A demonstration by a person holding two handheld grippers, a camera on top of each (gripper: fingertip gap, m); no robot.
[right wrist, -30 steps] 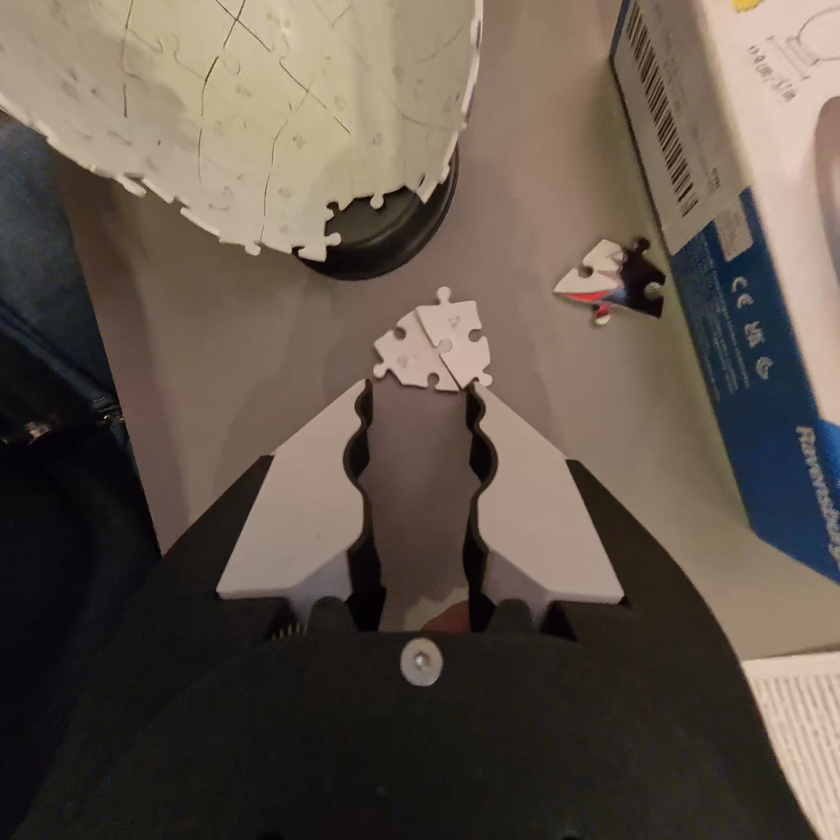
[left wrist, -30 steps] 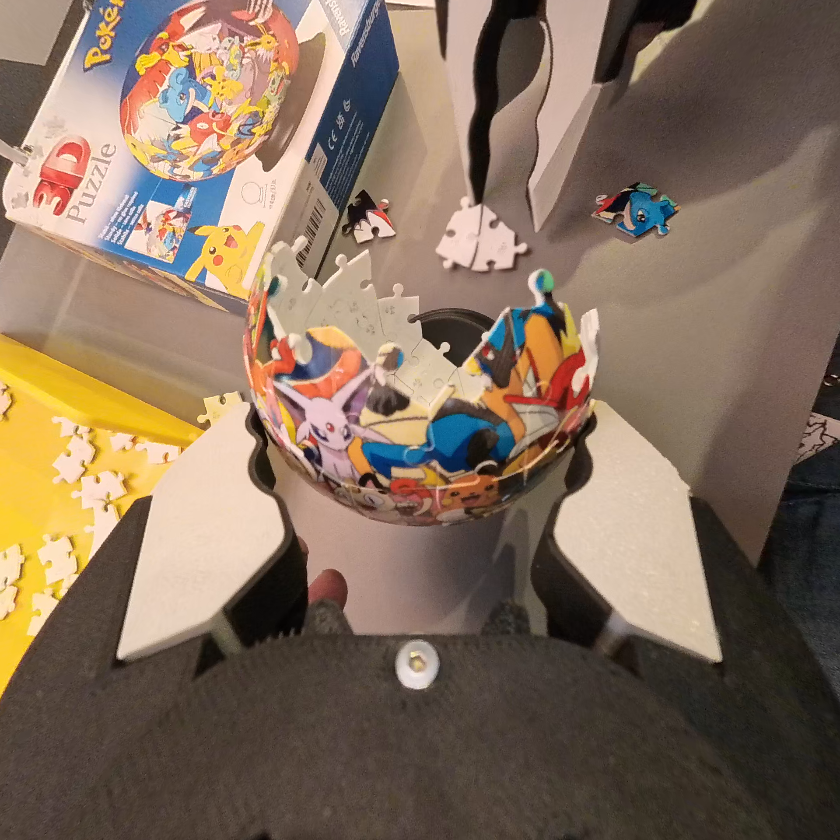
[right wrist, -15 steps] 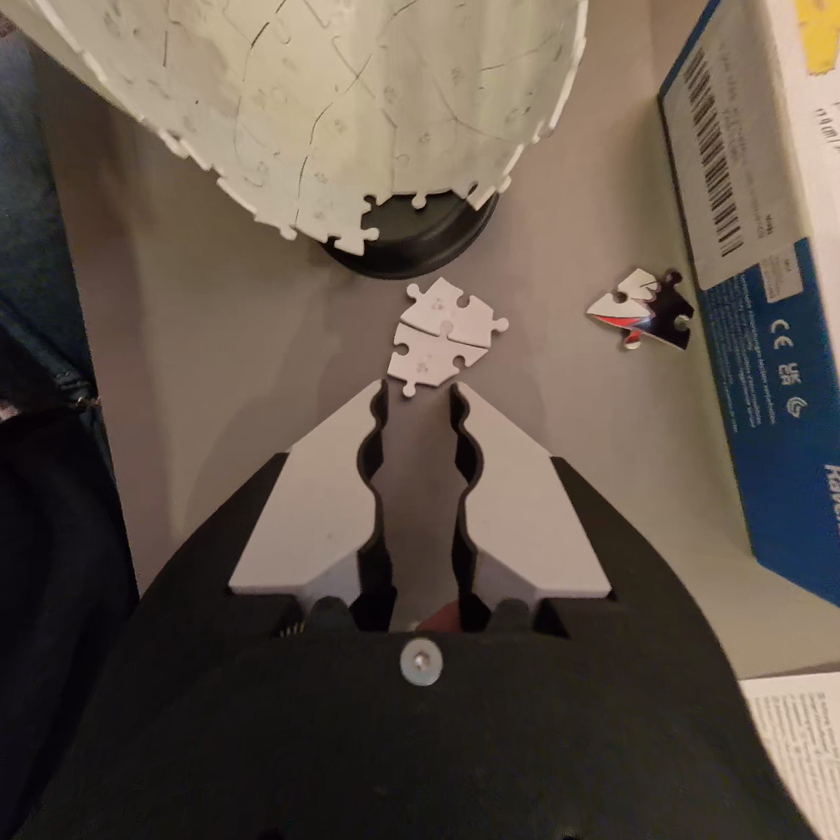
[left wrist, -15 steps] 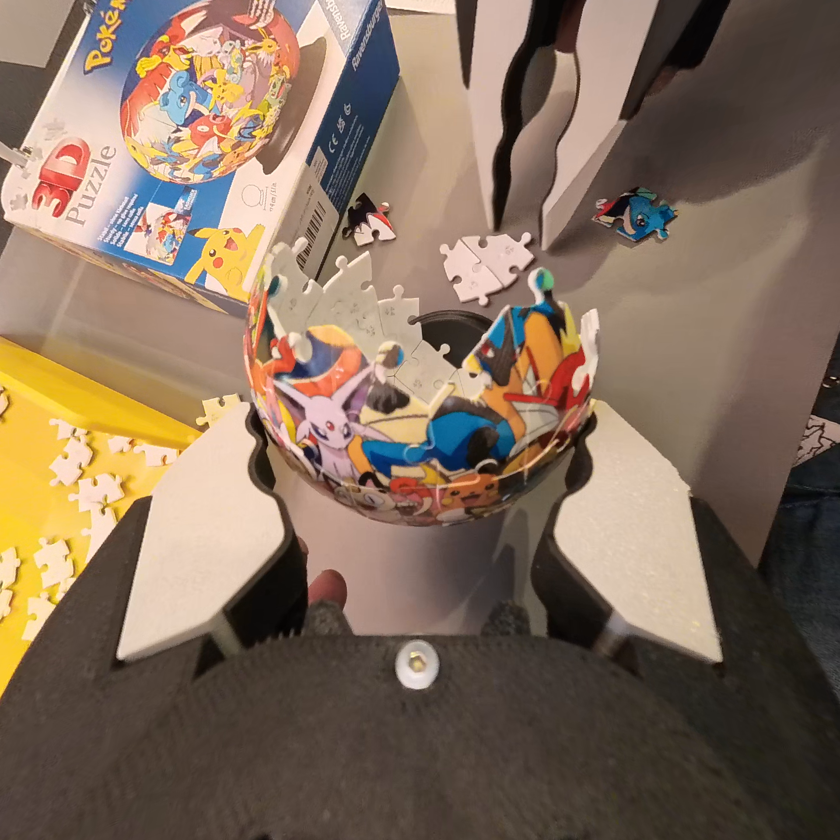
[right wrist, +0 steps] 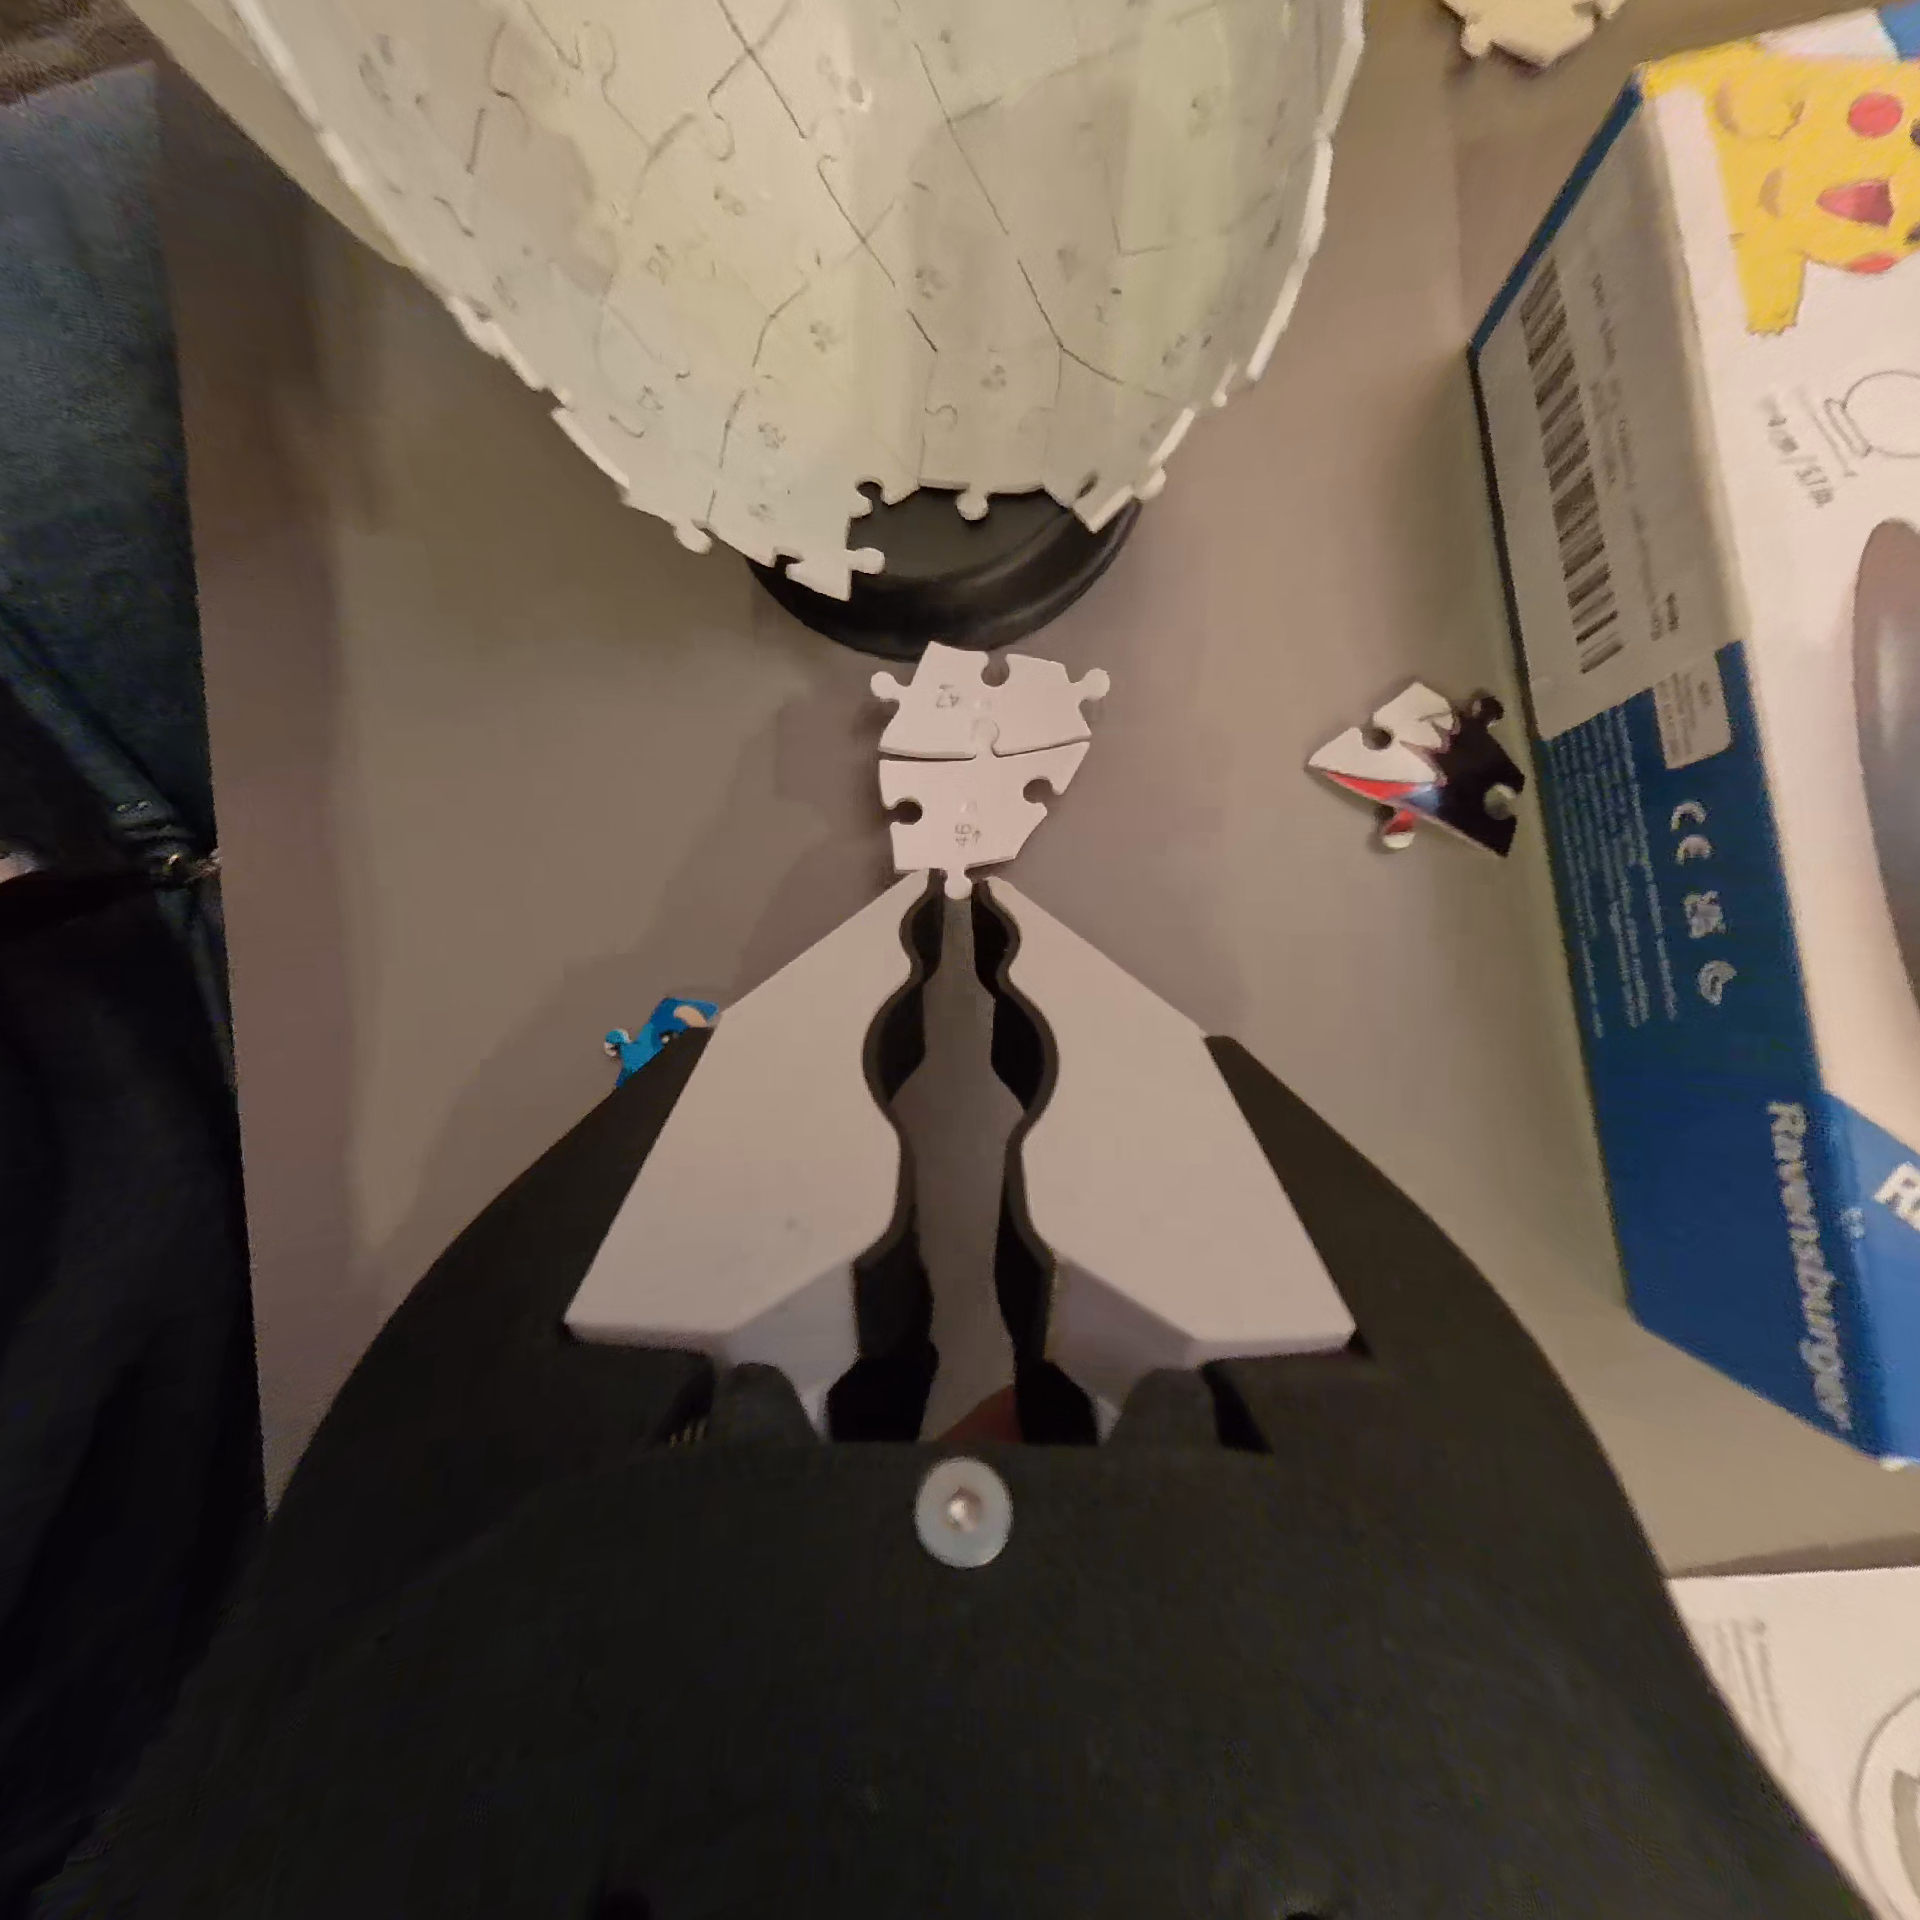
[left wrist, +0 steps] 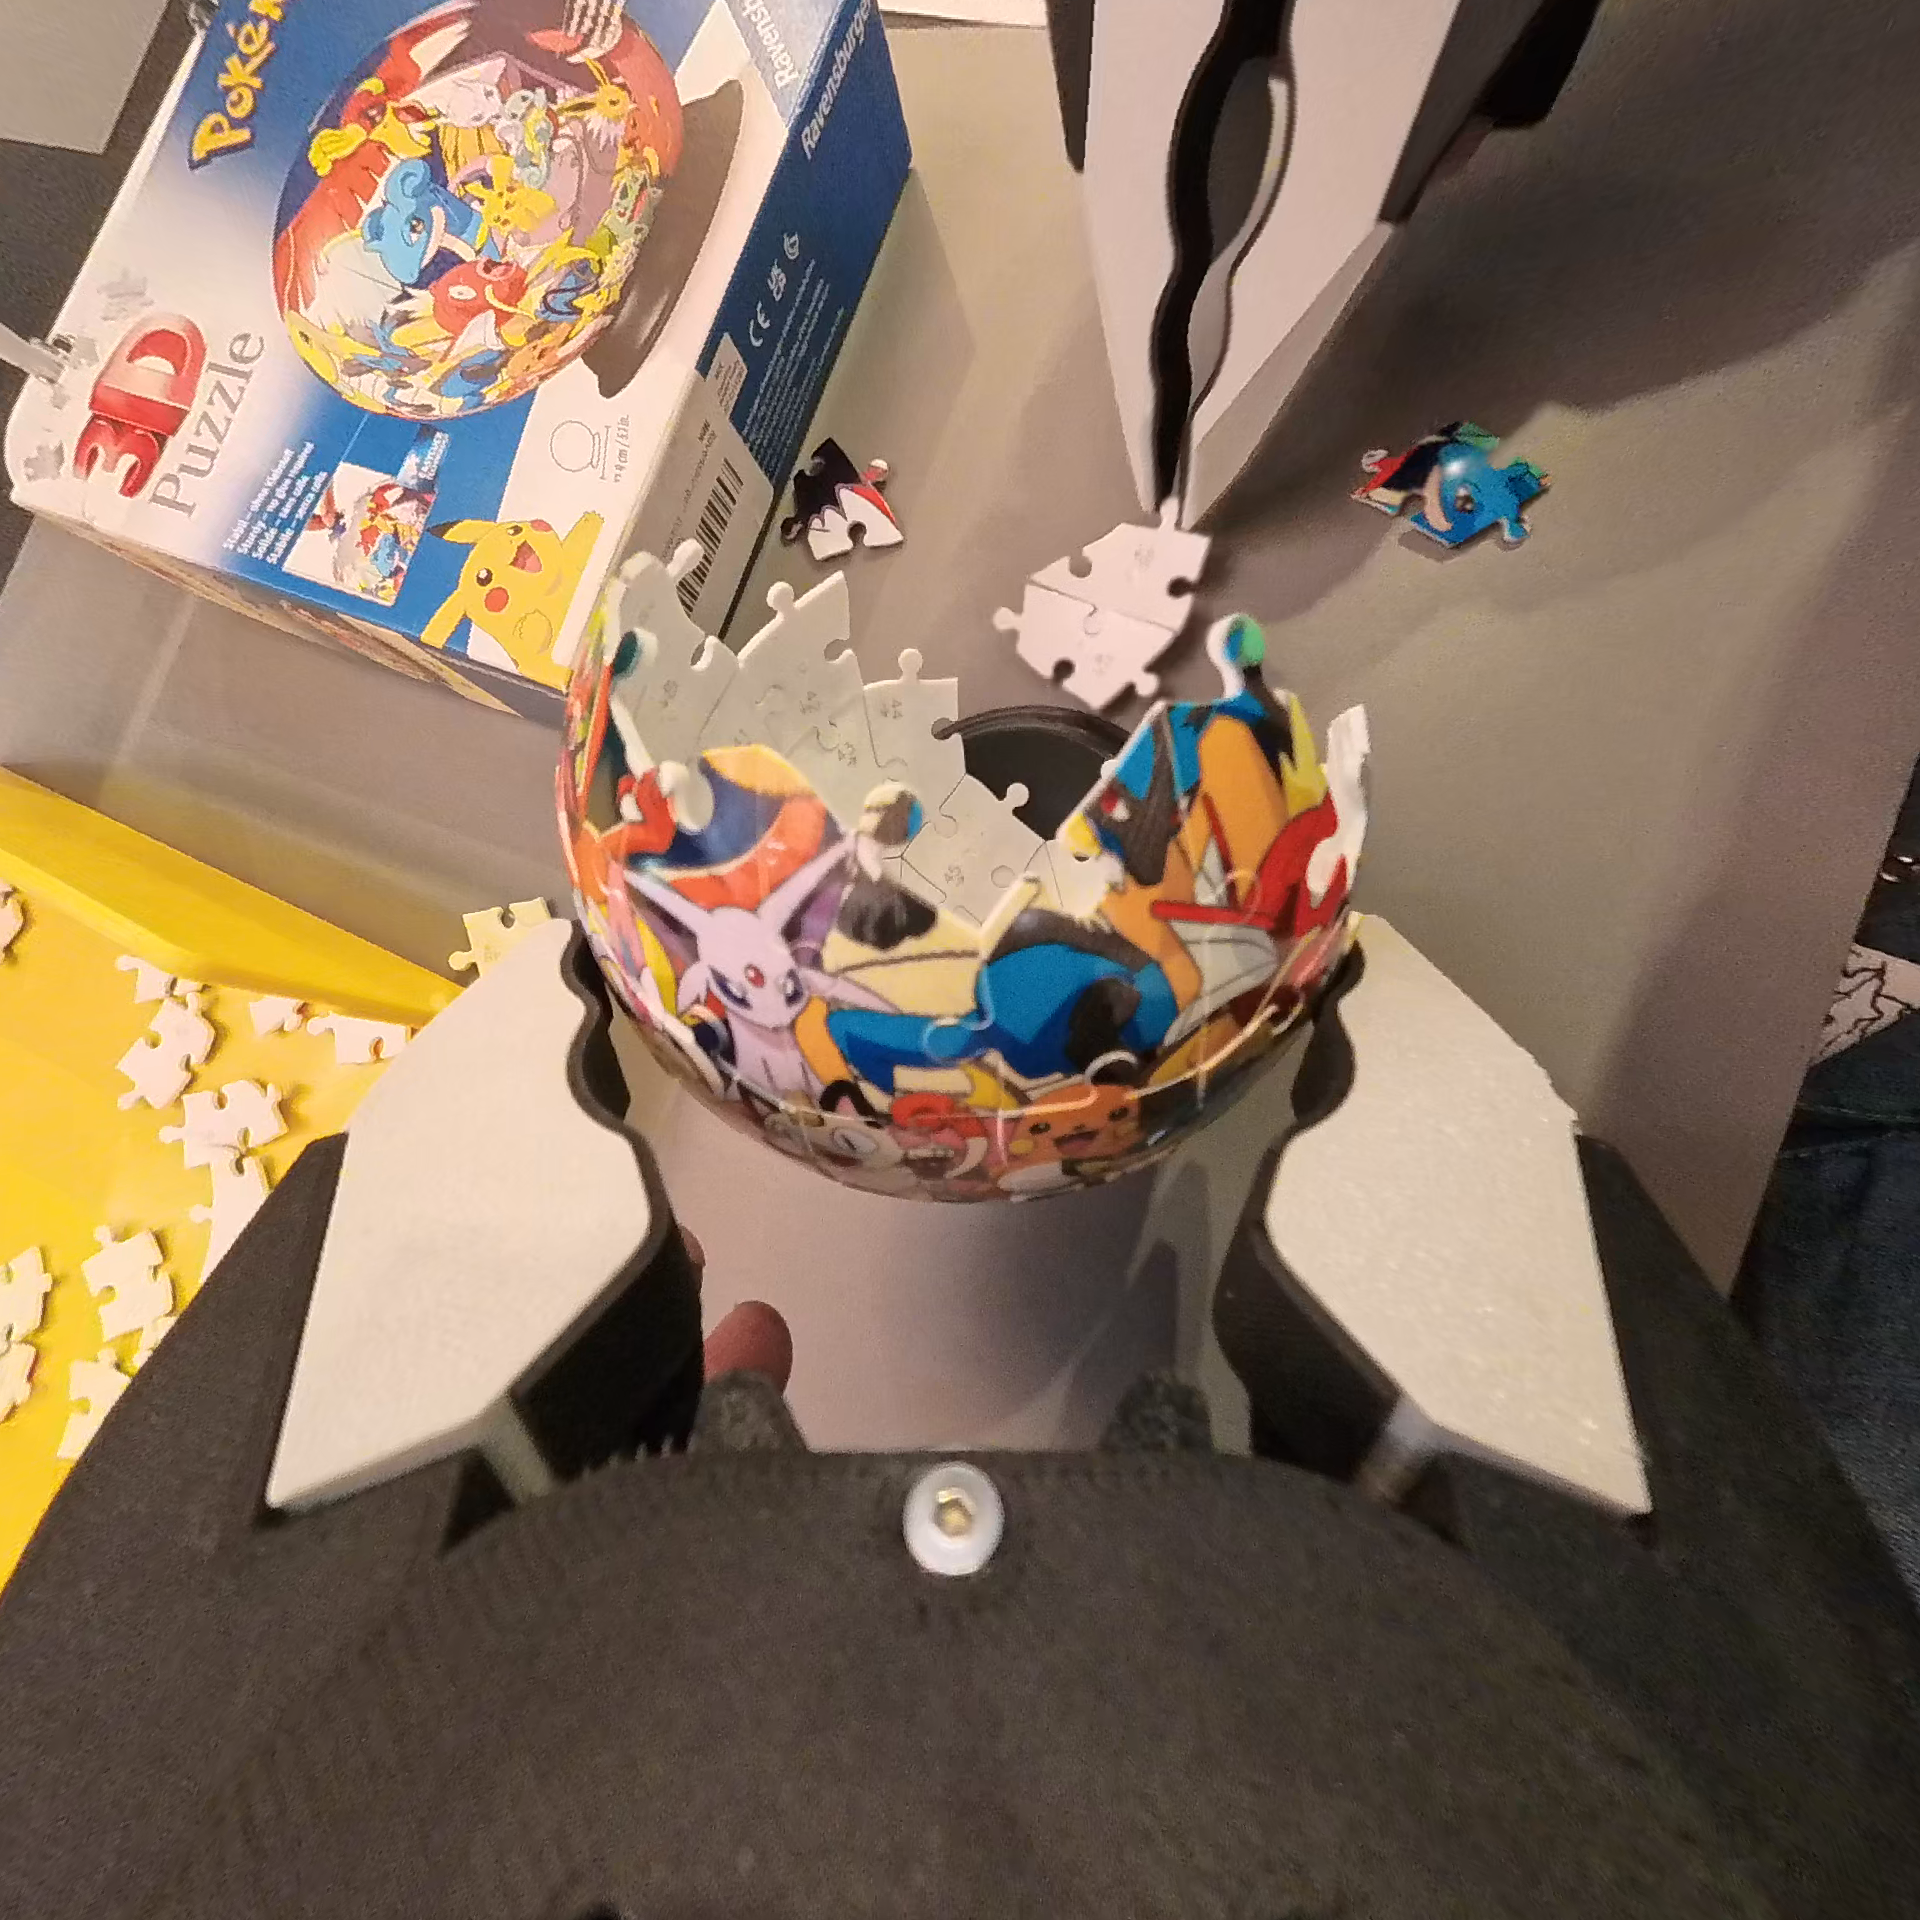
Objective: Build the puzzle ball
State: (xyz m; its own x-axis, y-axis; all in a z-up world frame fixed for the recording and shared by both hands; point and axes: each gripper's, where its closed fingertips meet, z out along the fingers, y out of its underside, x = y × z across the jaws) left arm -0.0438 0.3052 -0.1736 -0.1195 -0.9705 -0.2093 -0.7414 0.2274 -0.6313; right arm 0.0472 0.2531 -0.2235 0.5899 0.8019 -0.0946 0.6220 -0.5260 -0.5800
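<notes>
My left gripper (left wrist: pixel 961 997) is shut on the half-built puzzle ball (left wrist: pixel 935 997), a colourful open bowl with a jagged rim, one finger on each side. Its white inside fills the top of the right wrist view (right wrist: pixel 831 260). My right gripper (right wrist: pixel 958 885) is shut on the tab of a few joined white pieces (right wrist: pixel 982 758), face down, just in front of the ball's rim. In the left wrist view the right gripper (left wrist: pixel 1174 499) comes down from the top with these pieces (left wrist: pixel 1107 613) at its tips.
A black round stand (right wrist: pixel 956 592) sits under the ball's edge. A black, red and white piece (right wrist: pixel 1423 769) and a blue piece (left wrist: pixel 1455 488) lie on the grey table. The puzzle box (left wrist: pixel 447 291) stands far left. A yellow tray (left wrist: pixel 156 1039) holds several loose pieces.
My right gripper's fingers have closed from part open onto the tab of the joined white pieces. The pieces have turned and moved closer to the ball. The left gripper and ball held still.
</notes>
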